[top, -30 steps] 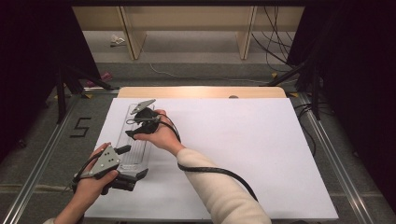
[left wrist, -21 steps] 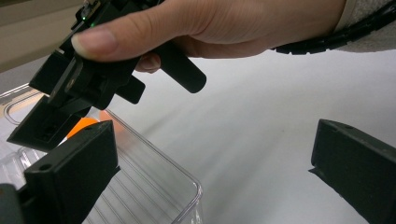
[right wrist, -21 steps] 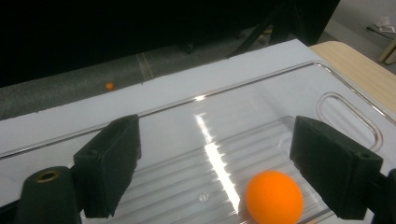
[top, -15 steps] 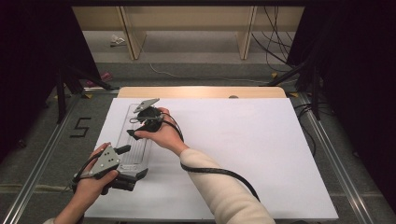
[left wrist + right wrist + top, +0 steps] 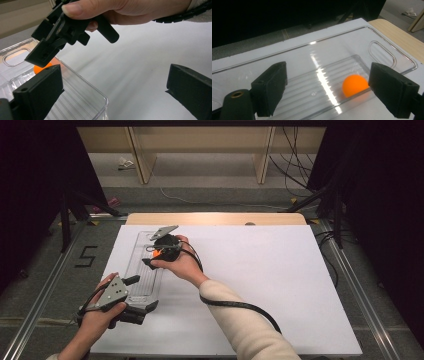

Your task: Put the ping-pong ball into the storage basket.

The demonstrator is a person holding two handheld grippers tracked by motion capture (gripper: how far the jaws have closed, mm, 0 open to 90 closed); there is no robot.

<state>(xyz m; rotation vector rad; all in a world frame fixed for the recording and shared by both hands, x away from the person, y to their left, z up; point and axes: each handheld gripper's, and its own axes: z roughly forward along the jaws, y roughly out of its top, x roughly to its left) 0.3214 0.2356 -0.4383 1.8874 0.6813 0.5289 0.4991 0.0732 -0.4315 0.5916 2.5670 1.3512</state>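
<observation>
ball (image 5: 355, 85): orange, lies free in the ribbed well of the clear tray (image 5: 131, 266), near its far end | tray: flat on the white counter (image 5: 280, 285) | right gripper (image 5: 156, 257): released, jaws just opened wide, poised over the ball | left gripper (image 5: 140, 296): released, jaws apart, straddling the tray's near end

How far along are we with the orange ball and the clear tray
Done: the orange ball lies in the clear tray, free of the jaws. In hand: the right gripper has just been opening and hangs open above it; the left gripper is open at the tray's near end. Left: pulling the right gripper away.
</observation>
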